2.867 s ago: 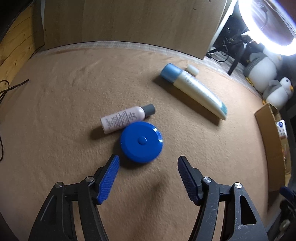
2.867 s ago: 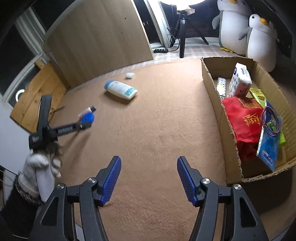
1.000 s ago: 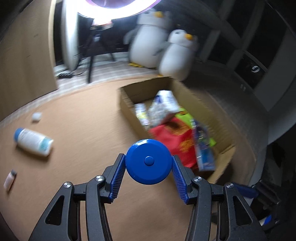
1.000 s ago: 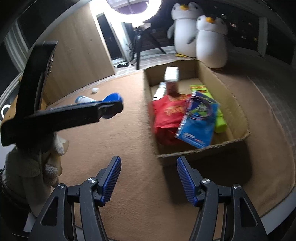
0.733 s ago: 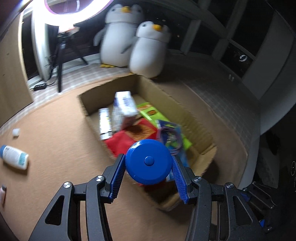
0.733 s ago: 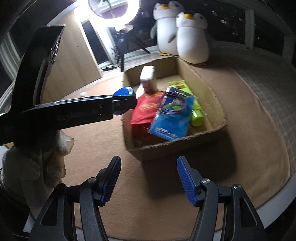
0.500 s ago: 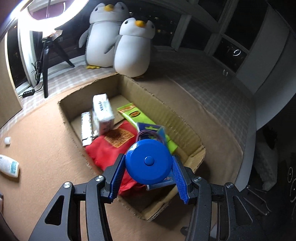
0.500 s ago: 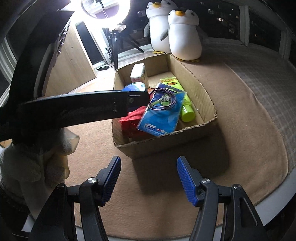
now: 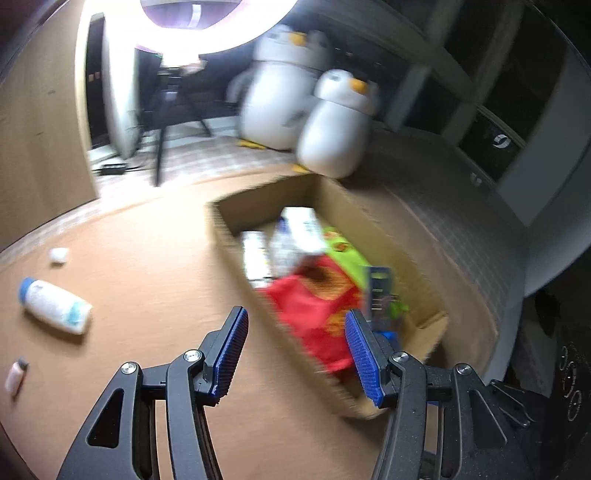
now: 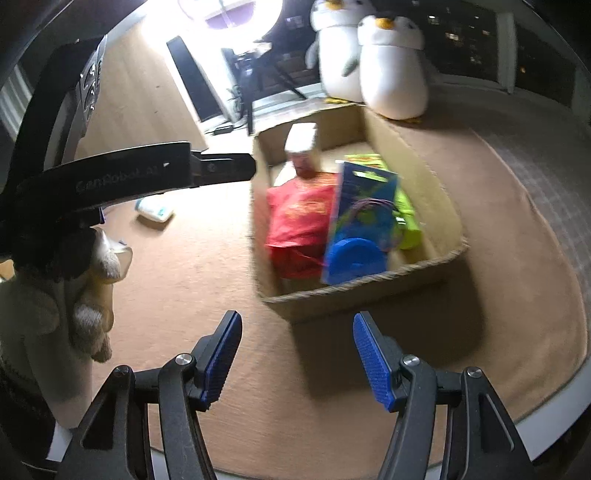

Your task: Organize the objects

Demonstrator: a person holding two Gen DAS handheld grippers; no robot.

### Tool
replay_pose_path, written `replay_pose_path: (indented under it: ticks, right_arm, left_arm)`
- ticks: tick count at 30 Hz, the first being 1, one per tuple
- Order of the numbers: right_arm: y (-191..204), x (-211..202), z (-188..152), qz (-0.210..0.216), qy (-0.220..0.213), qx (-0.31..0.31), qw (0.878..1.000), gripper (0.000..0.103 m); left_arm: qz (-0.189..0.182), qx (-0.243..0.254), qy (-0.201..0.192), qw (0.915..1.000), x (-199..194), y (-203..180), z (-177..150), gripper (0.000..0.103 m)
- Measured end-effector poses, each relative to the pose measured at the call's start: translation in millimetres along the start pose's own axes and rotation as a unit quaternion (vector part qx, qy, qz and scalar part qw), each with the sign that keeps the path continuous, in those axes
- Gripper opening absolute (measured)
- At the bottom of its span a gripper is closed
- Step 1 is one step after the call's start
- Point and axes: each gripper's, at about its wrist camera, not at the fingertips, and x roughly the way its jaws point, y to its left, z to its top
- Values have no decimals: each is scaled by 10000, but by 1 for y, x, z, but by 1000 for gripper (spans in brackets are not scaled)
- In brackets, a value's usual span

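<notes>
The round blue disc lies in the near end of the cardboard box, against a blue packet and a red bag. My left gripper hangs over the carpet just left of the box, its jaws opening with nothing between them. In the right wrist view the left gripper's black body crosses the upper left, held by a gloved hand. My right gripper stands open and empty in front of the box. A white bottle with a blue cap and a small pink bottle lie on the carpet at left.
Two plush penguins stand behind the box. A ring light on a tripod glares at the back. A small white cap lies on the carpet. The box also holds a white carton and a green packet.
The left gripper has let go of the blue disc, which now lies in the box. Its jaws have widened and it has swung left, away from over the box. The right gripper stayed put.
</notes>
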Motion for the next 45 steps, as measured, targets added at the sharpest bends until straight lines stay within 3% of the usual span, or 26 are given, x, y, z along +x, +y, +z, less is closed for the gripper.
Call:
replay_pose_path:
  ticks: [7, 16, 23, 27, 30, 38, 45]
  right_arm:
    - [40, 24, 6, 315, 301, -243, 9988, 65]
    - [93, 56, 13, 465, 487, -842, 9942, 65]
    - [111, 78, 13, 874, 640, -703, 9916, 65]
    - [115, 86, 10, 858, 714, -628, 9918, 65]
    - [118, 90, 8, 724, 747, -647, 9925, 65]
    - [108, 88, 1, 509, 793, -592, 9938, 65]
    - [97, 91, -3, 429, 864, -462, 9943, 65]
  left_arm:
    - [468, -594, -31, 9971, -25, 85, -10, 59]
    - [1076, -1379, -65, 9846, -53, 201, -29, 58]
    - [1291, -1814, -36, 9749, -54, 288, -10, 58]
    - [1299, -2020, -30, 9707, -42, 320, 7, 58]
    - [1179, -2183, 91, 9687, -24, 336, 16, 58]
    - [1344, -2324, 318, 9628, 19, 347, 19, 58]
    - [1402, -2036, 459, 9679, 33, 336, 15, 58]
